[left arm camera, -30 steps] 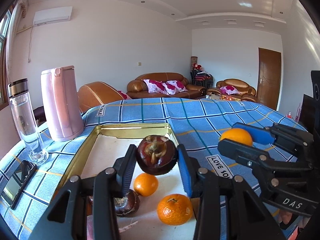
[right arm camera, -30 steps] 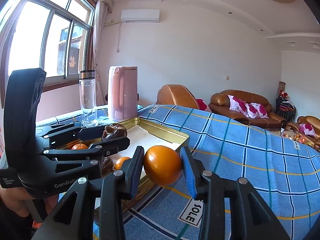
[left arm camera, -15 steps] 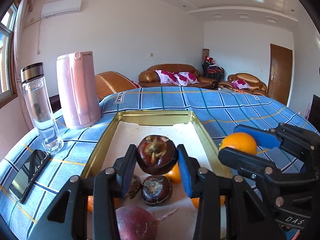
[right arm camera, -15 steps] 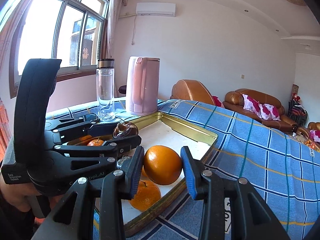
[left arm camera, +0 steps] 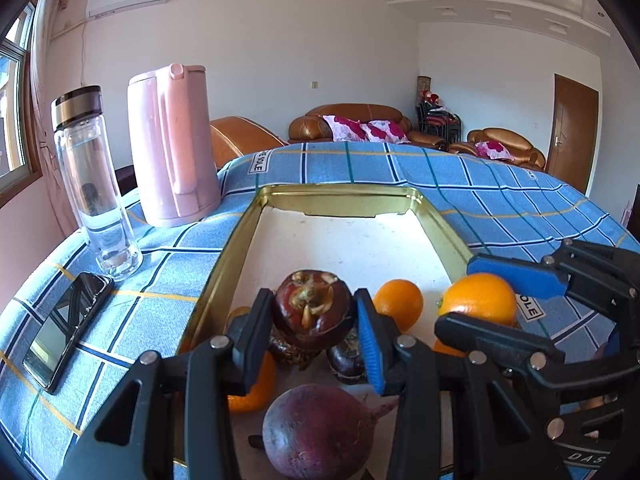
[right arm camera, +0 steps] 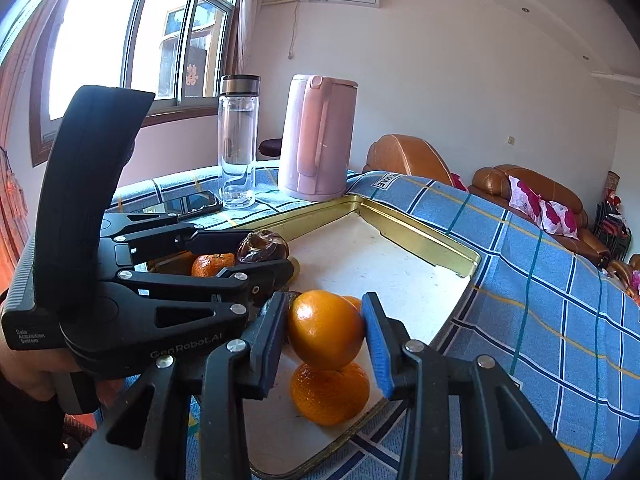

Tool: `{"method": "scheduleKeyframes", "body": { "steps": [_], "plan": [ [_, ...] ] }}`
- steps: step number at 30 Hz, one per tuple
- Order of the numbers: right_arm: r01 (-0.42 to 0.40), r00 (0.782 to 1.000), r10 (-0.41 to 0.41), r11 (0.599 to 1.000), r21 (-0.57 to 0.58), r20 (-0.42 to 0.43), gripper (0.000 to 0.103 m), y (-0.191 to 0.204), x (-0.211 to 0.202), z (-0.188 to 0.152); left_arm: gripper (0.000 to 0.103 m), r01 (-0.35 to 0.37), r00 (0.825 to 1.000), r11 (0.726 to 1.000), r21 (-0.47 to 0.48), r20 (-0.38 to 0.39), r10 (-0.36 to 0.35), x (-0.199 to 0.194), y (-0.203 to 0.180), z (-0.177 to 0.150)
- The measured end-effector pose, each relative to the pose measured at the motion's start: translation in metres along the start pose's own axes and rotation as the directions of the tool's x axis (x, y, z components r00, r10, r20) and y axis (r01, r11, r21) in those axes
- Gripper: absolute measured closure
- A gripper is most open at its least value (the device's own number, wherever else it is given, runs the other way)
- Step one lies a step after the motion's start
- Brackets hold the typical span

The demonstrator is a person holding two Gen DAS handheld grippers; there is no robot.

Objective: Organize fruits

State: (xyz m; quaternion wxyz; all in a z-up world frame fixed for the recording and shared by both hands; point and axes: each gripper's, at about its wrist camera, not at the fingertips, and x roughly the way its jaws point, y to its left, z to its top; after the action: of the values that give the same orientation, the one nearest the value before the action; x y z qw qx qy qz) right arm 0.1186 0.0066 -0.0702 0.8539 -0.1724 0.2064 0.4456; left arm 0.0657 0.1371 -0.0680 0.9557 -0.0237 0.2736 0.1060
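My left gripper [left arm camera: 314, 330] is shut on a dark purple mangosteen [left arm camera: 314, 310], held over the near end of a gold-rimmed tray [left arm camera: 340, 193] with a white floor. My right gripper [right arm camera: 326, 334] is shut on an orange [right arm camera: 325, 330] above the tray's near right corner; from the left wrist it shows as the right gripper [left arm camera: 492, 300] with that orange [left arm camera: 478, 300]. In the tray lie a beetroot [left arm camera: 316, 434], two more mangosteens [left arm camera: 347, 360], and tangerines [left arm camera: 399, 303]. One tangerine [right arm camera: 330, 394] sits right below the held orange.
A pink kettle [left arm camera: 172, 146], a clear water bottle [left arm camera: 94, 184] and a phone [left arm camera: 66, 328] stand left of the tray on the blue checked tablecloth [left arm camera: 500, 196]. The far half of the tray holds no fruit. Sofas and a door lie beyond the table.
Both grippers have moved left over the tray with their fruit and tipped downward. The orange, earlier over the cloth right of the tray, now hangs over the tray's near corner.
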Motion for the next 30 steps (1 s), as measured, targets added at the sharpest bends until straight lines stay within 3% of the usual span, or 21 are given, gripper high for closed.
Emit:
{"method": "scheduleKeyframes", "body": {
  "steps": [5,8,11,13,15,21,30],
  "plan": [
    [-0.015,1.000,0.015,1.000,0.000,-0.013,0.062,-0.001,0.002,-0.001,0.060,-0.015,1.000,1.000,0.002,0.007,0.015,-0.002,0.001,0.000],
    [-0.002,1.000,0.002,1.000,0.010,-0.011,0.054,-0.002,0.001,-0.001,0.057,-0.016,1.000,1.000,-0.002,0.007,0.016,-0.004,0.003,-0.001],
    [0.004,1.000,-0.004,1.000,0.026,0.006,0.047,-0.006,-0.005,-0.003,0.044,-0.028,0.999,1.000,-0.012,0.025,0.028,-0.009,0.005,0.000],
    [0.018,1.000,-0.018,0.999,0.033,0.022,0.043,-0.007,-0.010,-0.004,0.028,-0.028,0.998,0.999,-0.022,0.050,0.029,-0.016,0.007,0.002],
    [0.021,0.999,-0.022,0.999,0.046,0.041,0.039,-0.010,-0.017,-0.005,0.023,-0.025,0.997,0.999,-0.025,0.075,0.027,-0.022,0.006,0.004],
    [0.057,0.995,-0.062,0.996,0.071,0.081,0.034,-0.017,-0.038,-0.008,0.010,-0.019,0.991,1.000,-0.006,0.136,0.020,-0.041,-0.005,0.008],
    [0.165,0.972,-0.187,0.974,0.156,0.140,0.027,-0.041,-0.072,-0.013,0.004,-0.006,0.982,1.000,0.000,0.188,0.006,-0.059,-0.015,0.012]
  ]
}}
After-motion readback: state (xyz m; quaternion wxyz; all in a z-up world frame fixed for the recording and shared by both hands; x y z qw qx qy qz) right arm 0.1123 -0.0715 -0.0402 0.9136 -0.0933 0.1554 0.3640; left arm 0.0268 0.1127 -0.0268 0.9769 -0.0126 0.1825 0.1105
